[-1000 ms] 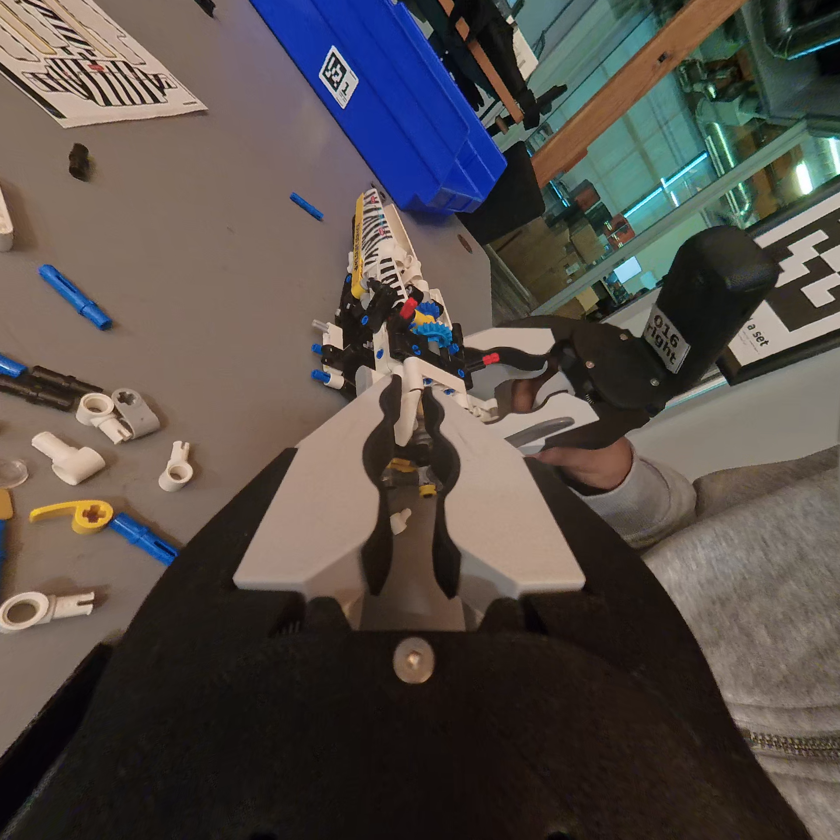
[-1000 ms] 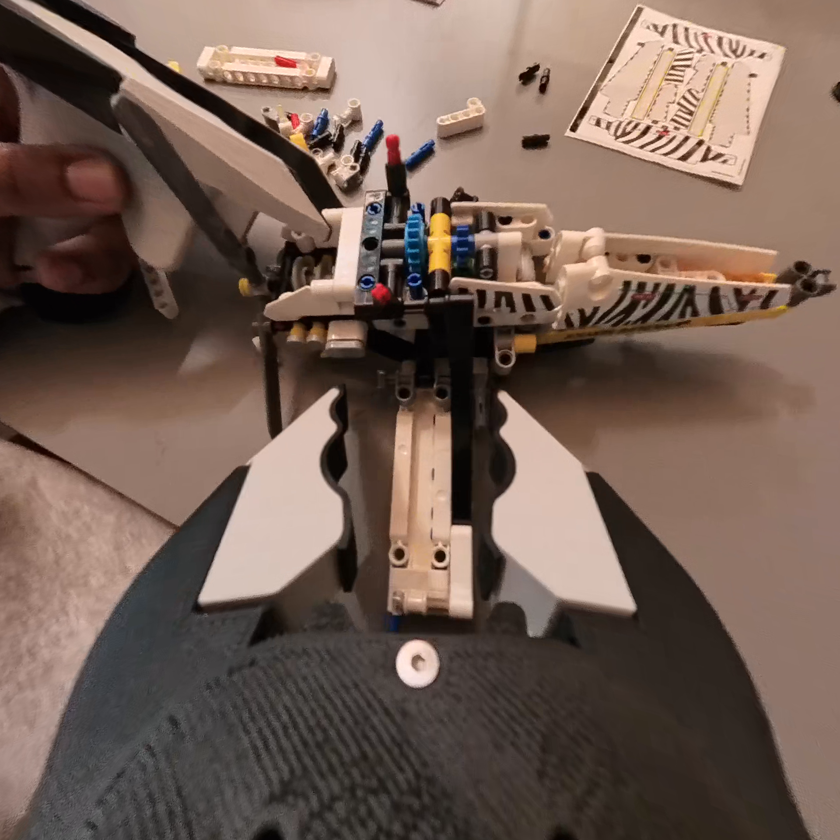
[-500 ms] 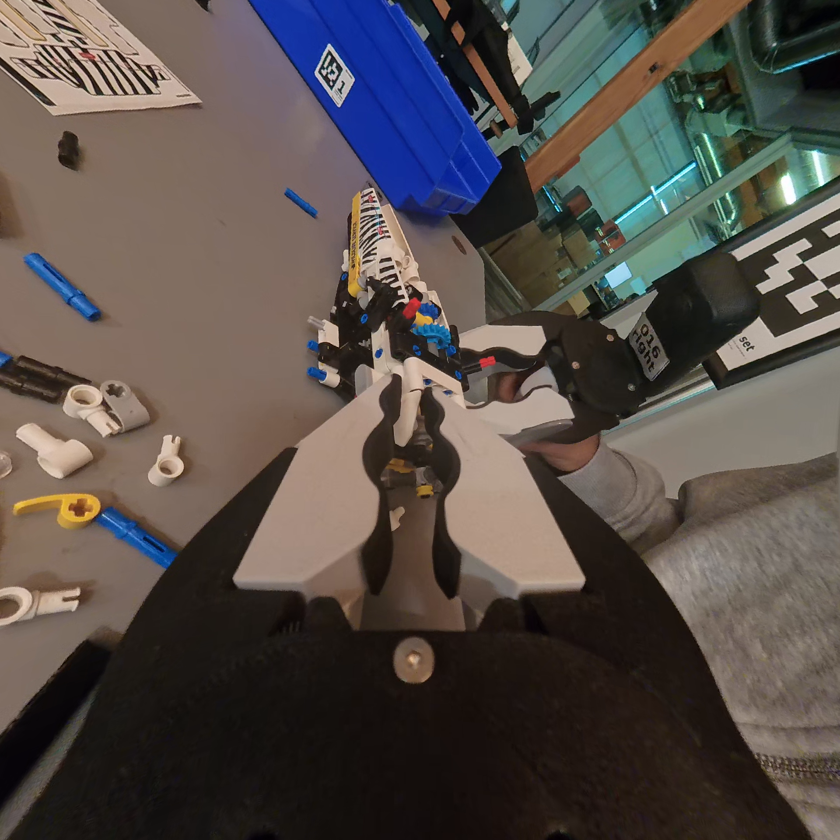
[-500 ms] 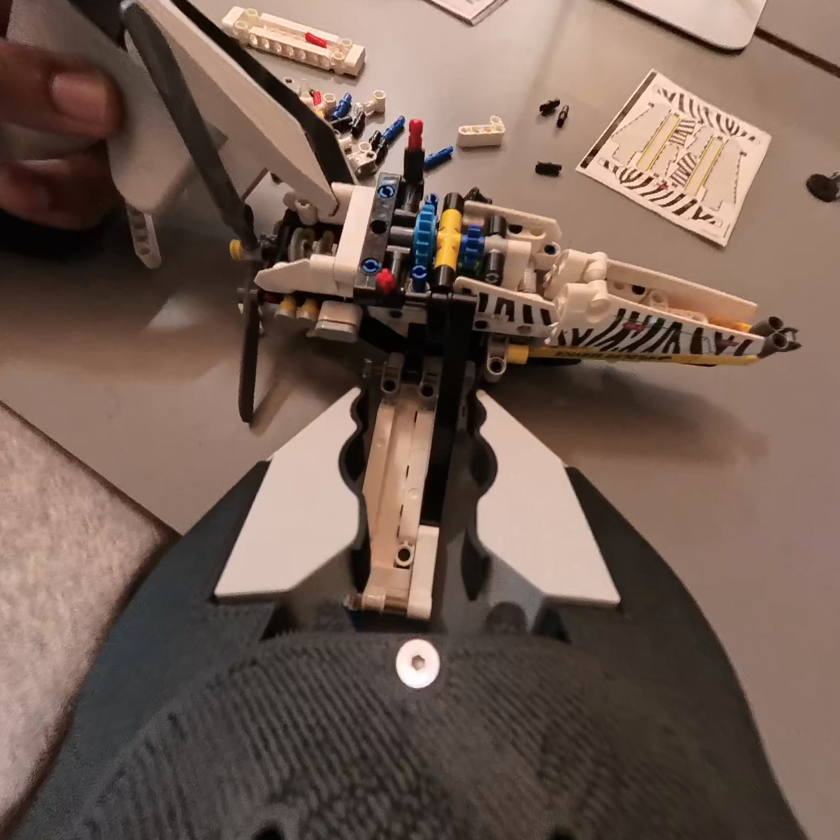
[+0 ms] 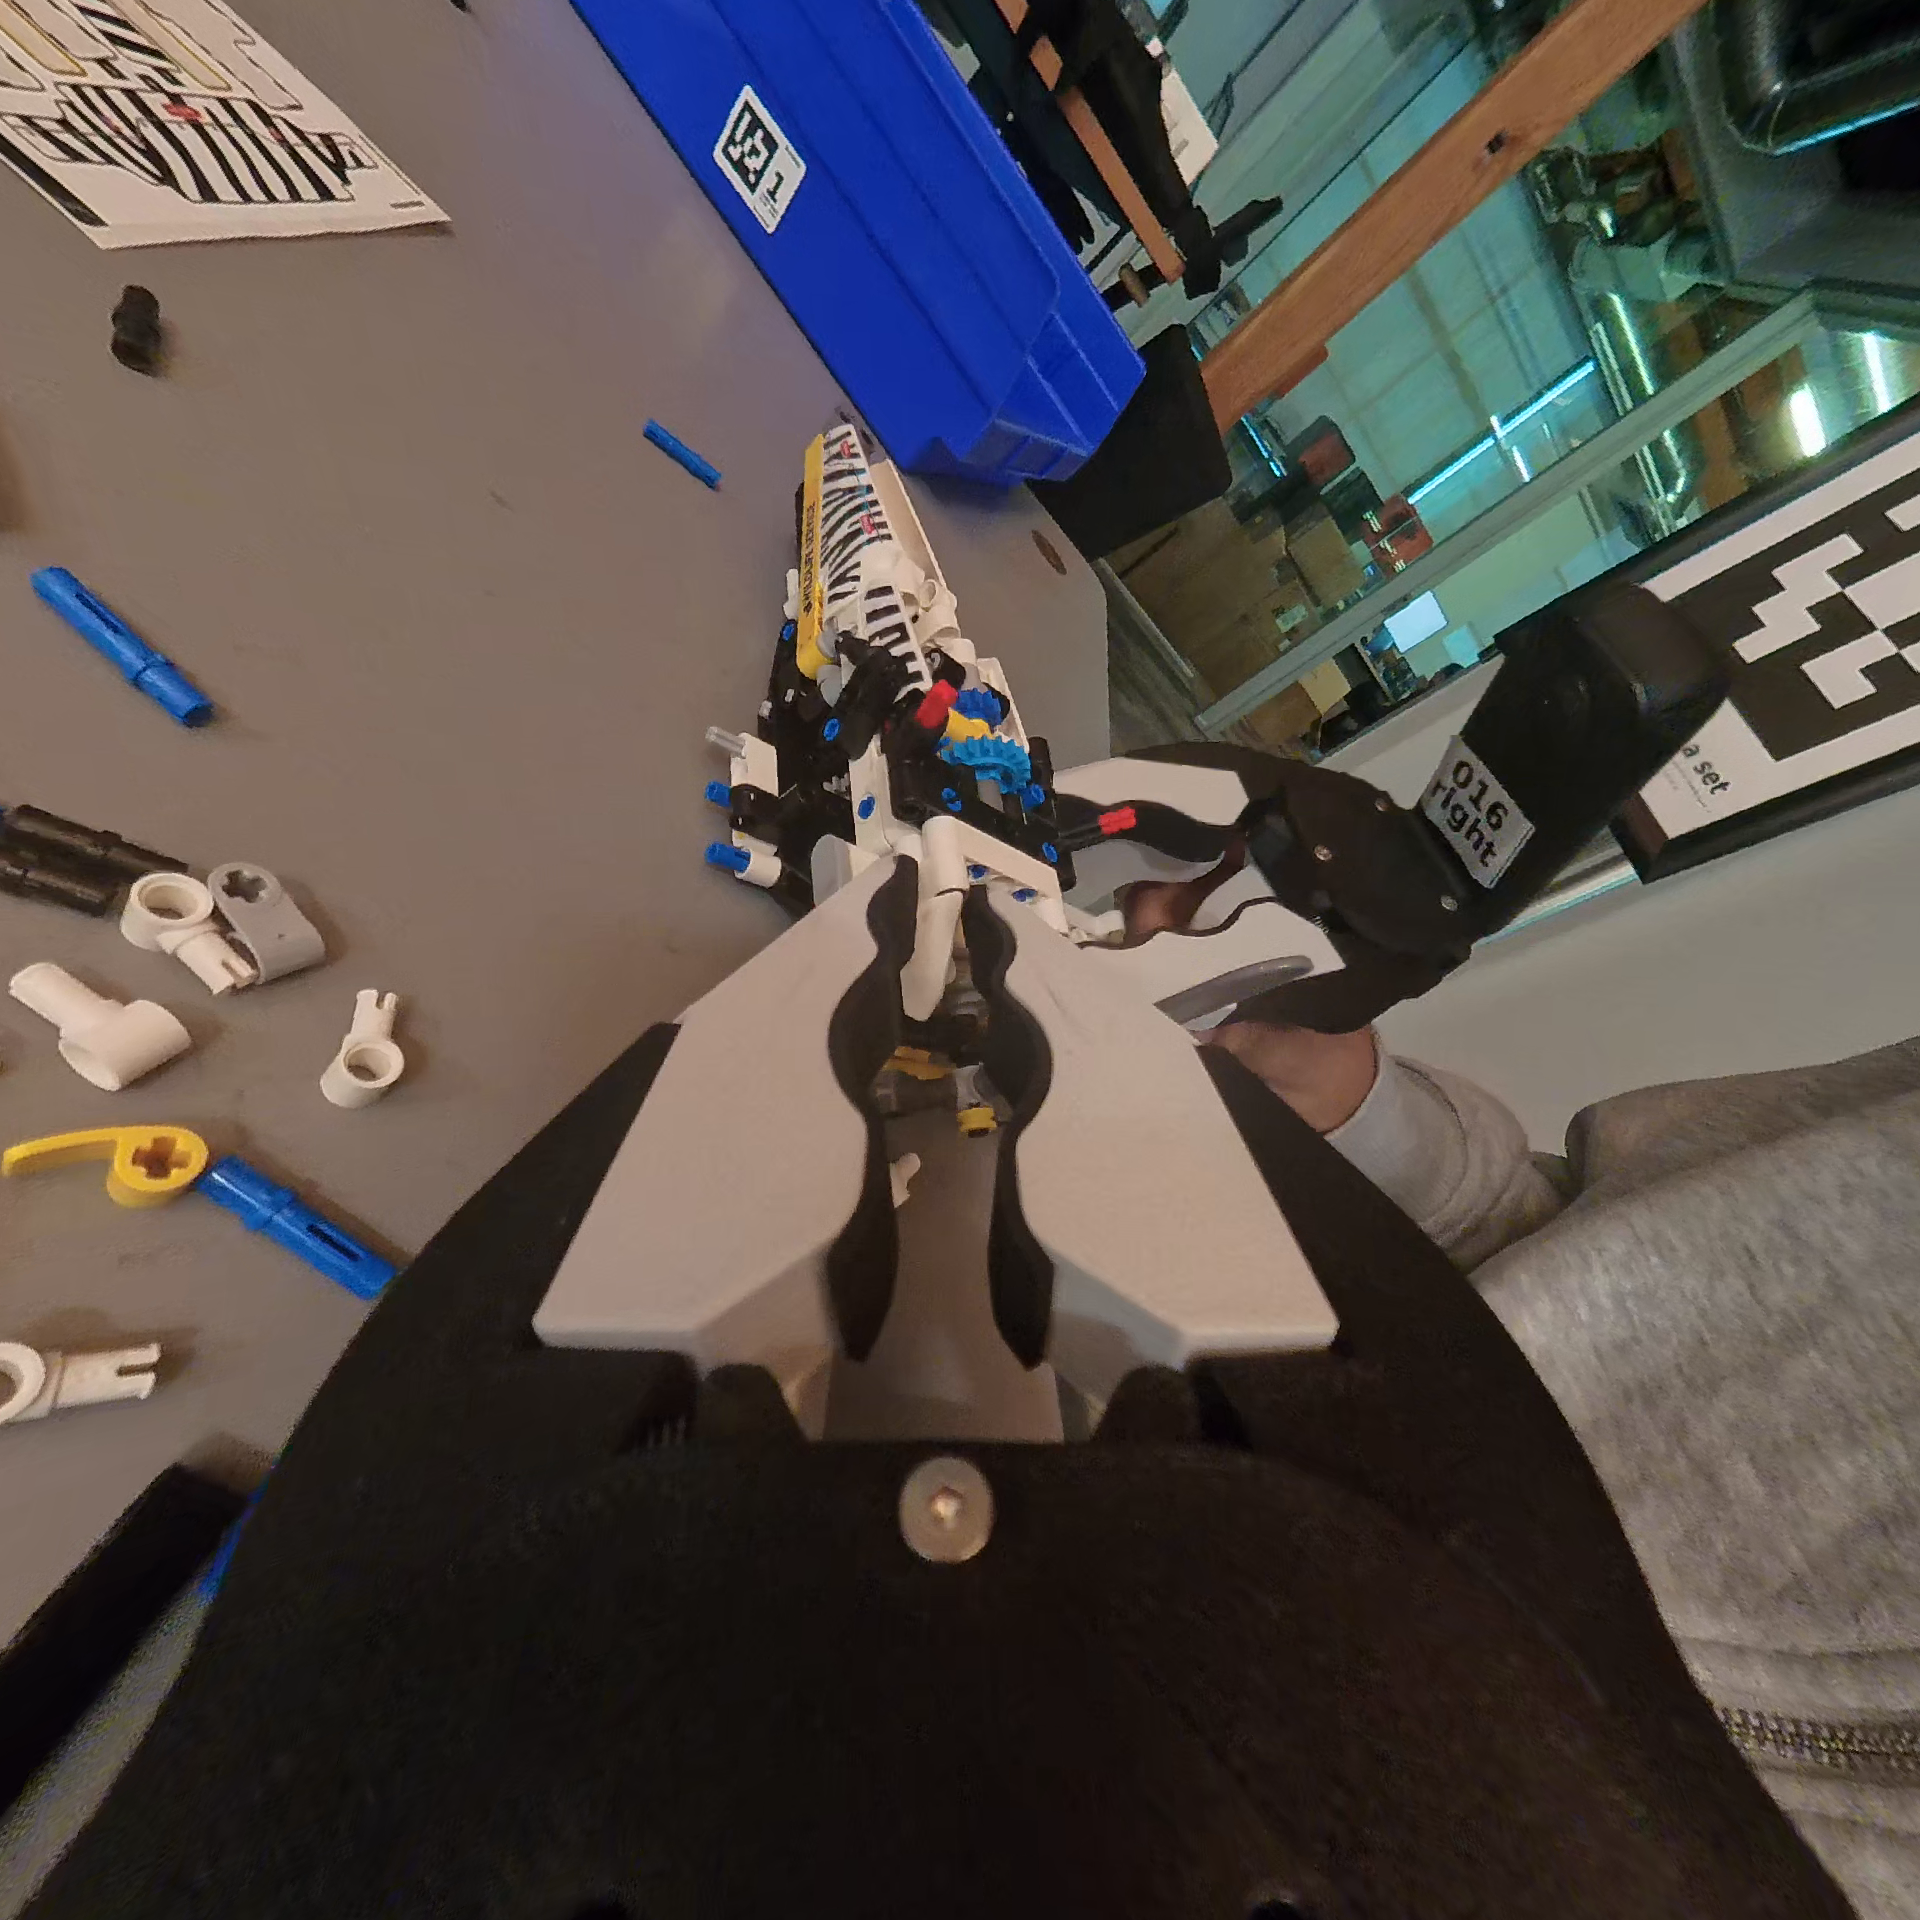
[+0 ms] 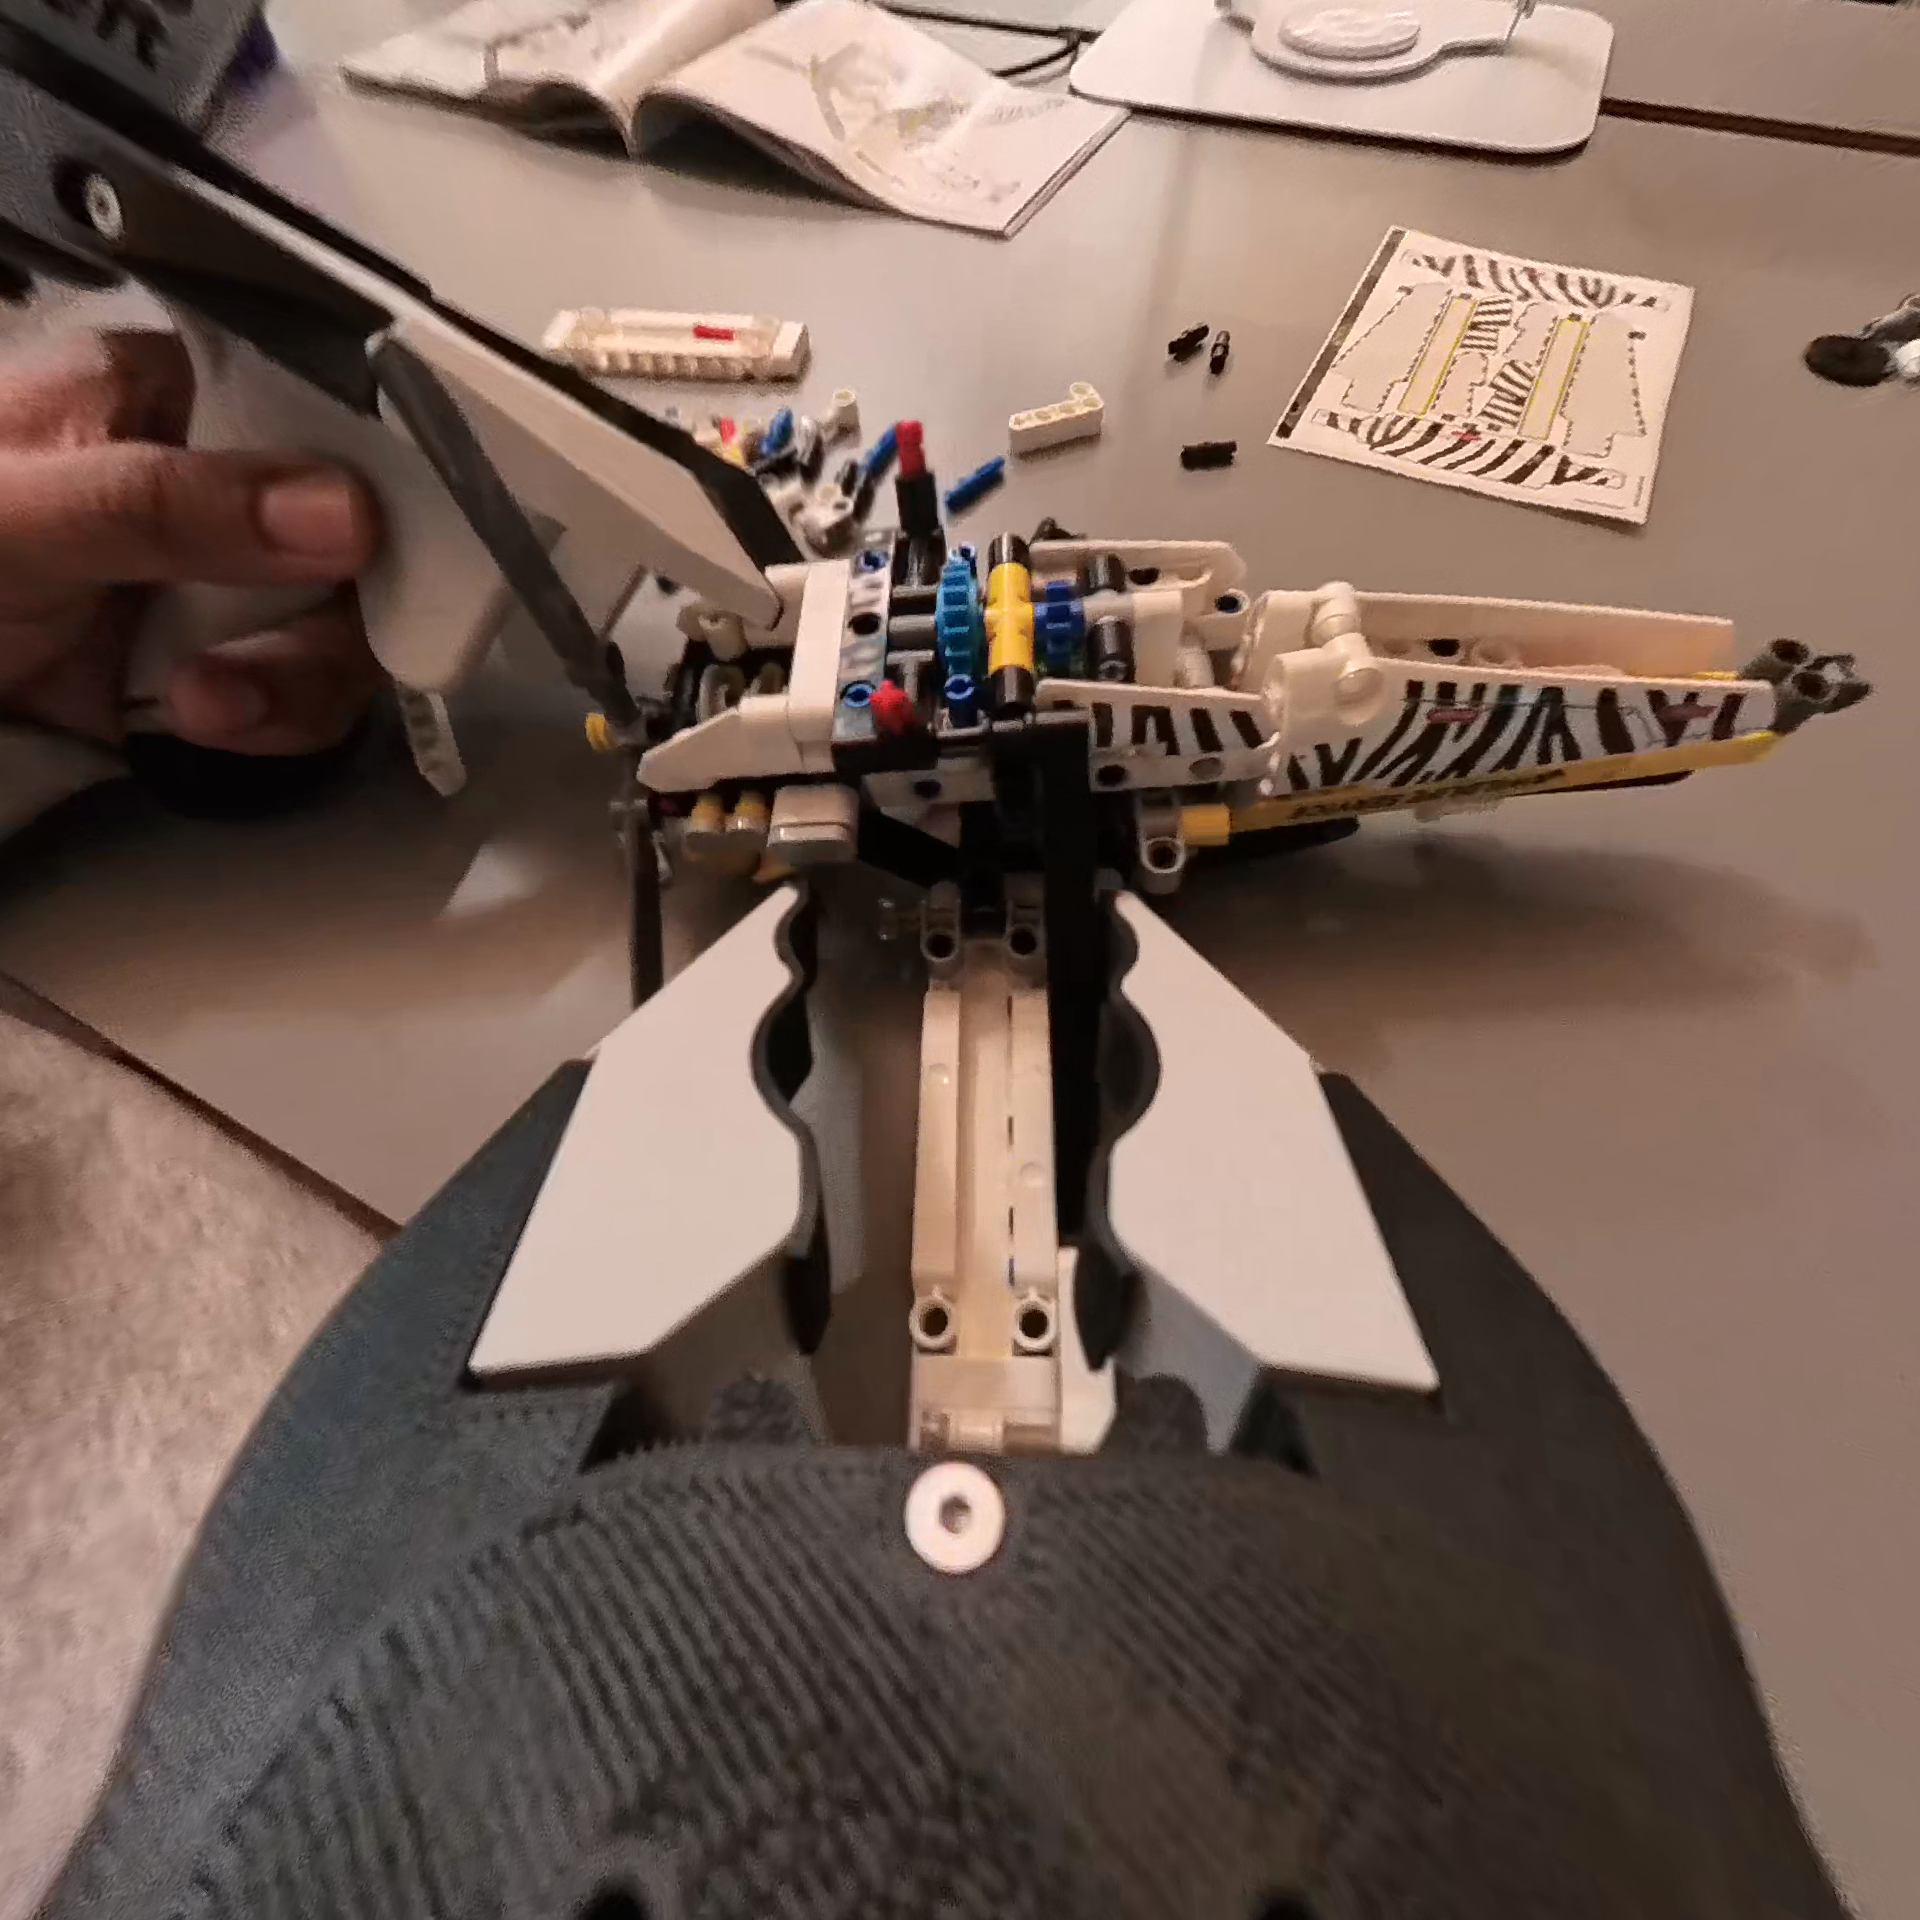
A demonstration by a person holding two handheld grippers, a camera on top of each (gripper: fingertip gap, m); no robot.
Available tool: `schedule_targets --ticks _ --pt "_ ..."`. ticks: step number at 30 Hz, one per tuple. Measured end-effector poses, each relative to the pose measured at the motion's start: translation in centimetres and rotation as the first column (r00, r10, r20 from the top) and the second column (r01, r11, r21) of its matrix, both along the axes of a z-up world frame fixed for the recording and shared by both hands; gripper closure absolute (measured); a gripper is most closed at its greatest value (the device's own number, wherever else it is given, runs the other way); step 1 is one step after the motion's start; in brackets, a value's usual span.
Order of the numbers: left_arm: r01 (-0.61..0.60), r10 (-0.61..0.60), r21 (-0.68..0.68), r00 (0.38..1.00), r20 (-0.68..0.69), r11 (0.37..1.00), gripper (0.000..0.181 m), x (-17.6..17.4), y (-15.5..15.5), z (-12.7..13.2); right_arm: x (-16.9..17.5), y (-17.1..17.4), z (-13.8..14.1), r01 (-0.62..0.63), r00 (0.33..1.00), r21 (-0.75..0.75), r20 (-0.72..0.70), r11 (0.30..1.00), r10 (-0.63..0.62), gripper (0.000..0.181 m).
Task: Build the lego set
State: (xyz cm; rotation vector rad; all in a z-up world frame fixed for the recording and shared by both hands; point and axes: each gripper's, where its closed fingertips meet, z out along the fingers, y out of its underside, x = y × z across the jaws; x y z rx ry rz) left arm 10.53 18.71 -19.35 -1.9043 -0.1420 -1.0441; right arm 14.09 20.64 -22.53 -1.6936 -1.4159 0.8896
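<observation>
The lego model (image 5: 883,727) is a long white body with zebra-striped panels, a yellow strip and blue gears; it is held just above the grey table (image 5: 416,520). My left gripper (image 5: 940,904) is shut on a white piece at the model's near end. In the right wrist view the model (image 6: 1039,665) lies crosswise, with the left gripper (image 6: 686,644) on its left end. My right gripper (image 6: 956,914) is open around a white and black side arm (image 6: 987,1143), with a gap on the left side. It also shows in the left wrist view (image 5: 1112,888).
Loose pins and connectors (image 5: 208,925) lie left of the model. A blue bin (image 5: 883,229) stands behind. A sticker sheet (image 6: 1486,384), an open booklet (image 6: 748,104) and a white beam frame (image 6: 675,343) lie farther back. The table edge (image 6: 208,1122) is near. Left tips to right tips: about 6 cm.
The model has swung from tilted back to level in the right wrist view. The right jaws stand a little wider around the side arm. The left grip is unchanged.
</observation>
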Motion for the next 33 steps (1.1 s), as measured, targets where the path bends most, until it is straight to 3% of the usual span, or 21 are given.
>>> schedule_targets --ticks 9,15,21,33 --pt "-0.003 0.003 -0.001 1.000 0.006 1.000 0.174 -0.01 -0.05 -0.01 -0.17 0.46 -0.72 0.035 0.997 0.100 0.060 0.994 -0.042 0.141" --pt "-0.018 0.018 0.000 1.000 0.010 1.000 0.174 -0.38 -0.01 0.03 0.02 -0.22 -0.87 -0.032 0.995 0.193 0.101 0.981 0.013 0.139" --pt "-0.018 0.018 -0.003 1.000 0.013 1.000 0.174 -0.32 0.05 0.00 -0.20 0.21 -0.81 0.020 0.996 0.172 0.079 0.985 -0.034 0.139" --pt "-0.025 0.025 -0.011 0.999 0.020 1.000 0.174 -0.39 -0.03 -0.11 -0.35 0.26 -0.99 0.010 0.996 0.154 0.089 0.988 -0.024 0.142"
